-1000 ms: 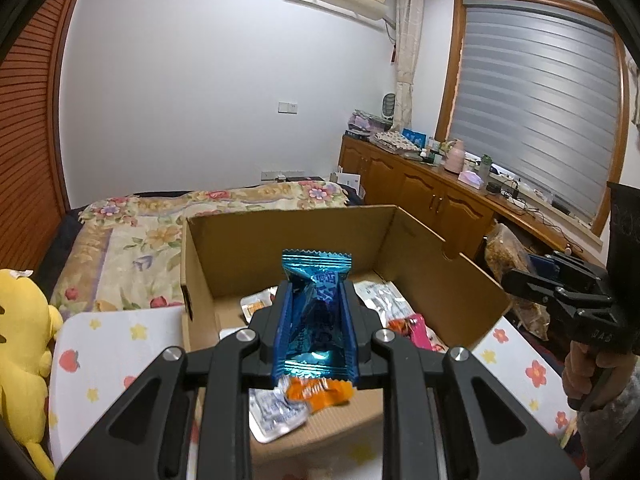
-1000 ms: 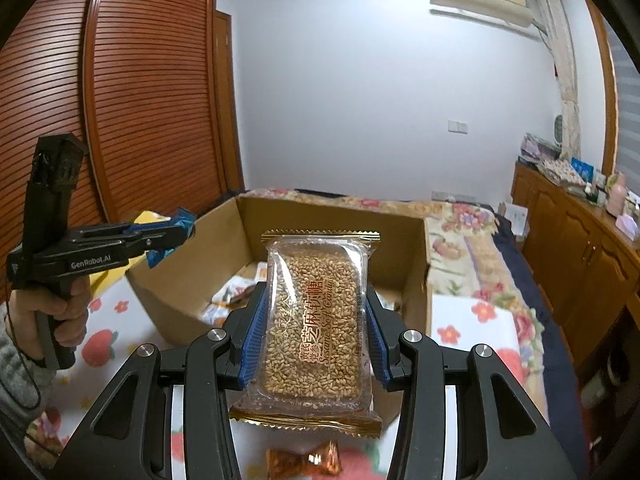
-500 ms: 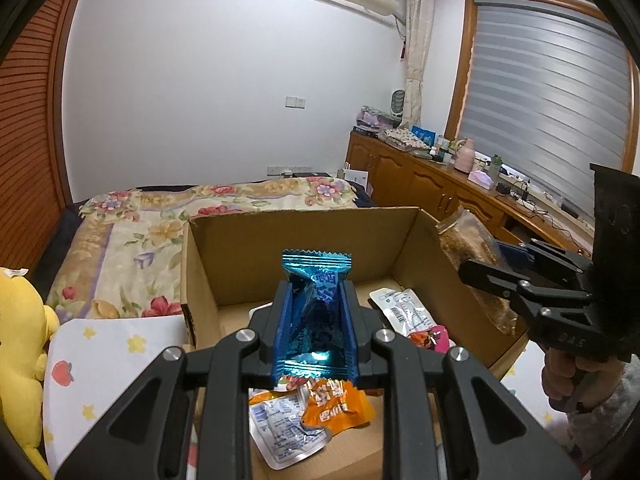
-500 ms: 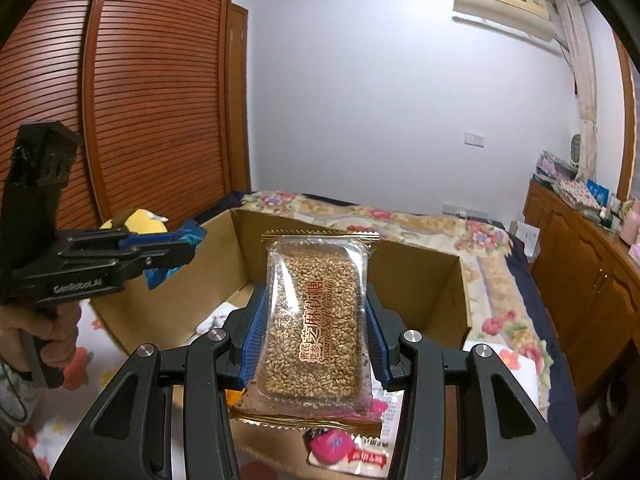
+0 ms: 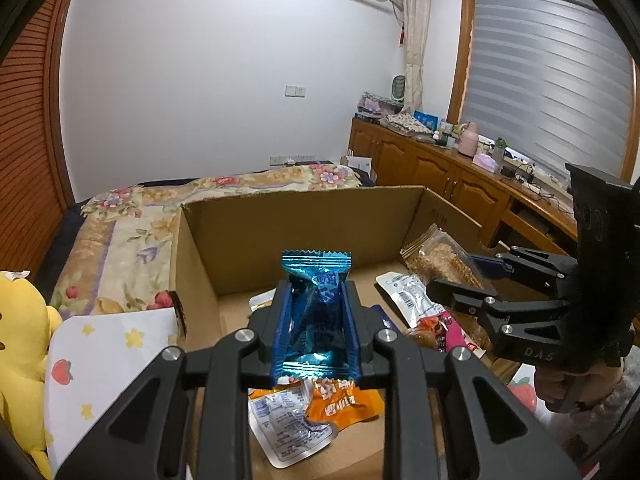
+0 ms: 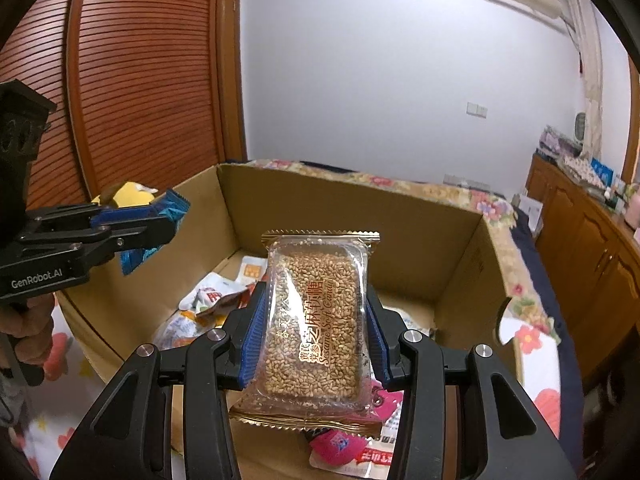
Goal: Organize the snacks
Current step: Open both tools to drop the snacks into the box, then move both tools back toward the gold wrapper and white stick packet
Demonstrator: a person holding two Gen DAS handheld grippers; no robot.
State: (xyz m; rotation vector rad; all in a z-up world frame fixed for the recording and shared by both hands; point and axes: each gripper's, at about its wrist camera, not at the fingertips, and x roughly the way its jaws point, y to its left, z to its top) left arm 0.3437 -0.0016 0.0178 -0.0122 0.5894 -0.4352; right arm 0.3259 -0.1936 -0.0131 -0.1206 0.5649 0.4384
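Left gripper [image 5: 316, 320]: my blue pads are clamped nearly together on a crumpled blue foil snack packet [image 5: 316, 308]. The log-side trace says the jaws are starting to open, with the packet between them and both pads on its sides. Packet stands on end, long axis running away from the camera along the fingers, serrated seal uppermost. It hangs over the near part of the open cardboard box [image 5: 304, 216].

Right gripper [image 6: 314, 320]: pads set moderately apart and gripping a clear sesame candy pack [image 6: 314, 320] by its two long edges. Pack shows tan seeds under clear film, gold crimped ends, gold lettering running lengthwise. Long axis also points forward along the fingers, printed face toward the camera, tilted down over the box interior.

Box floor holds loose snacks: an orange wrapper [image 5: 344, 400], a white sachet [image 5: 408, 292], a pink packet [image 6: 340, 444]. Box sits on a flower-print cloth [image 5: 104, 344].
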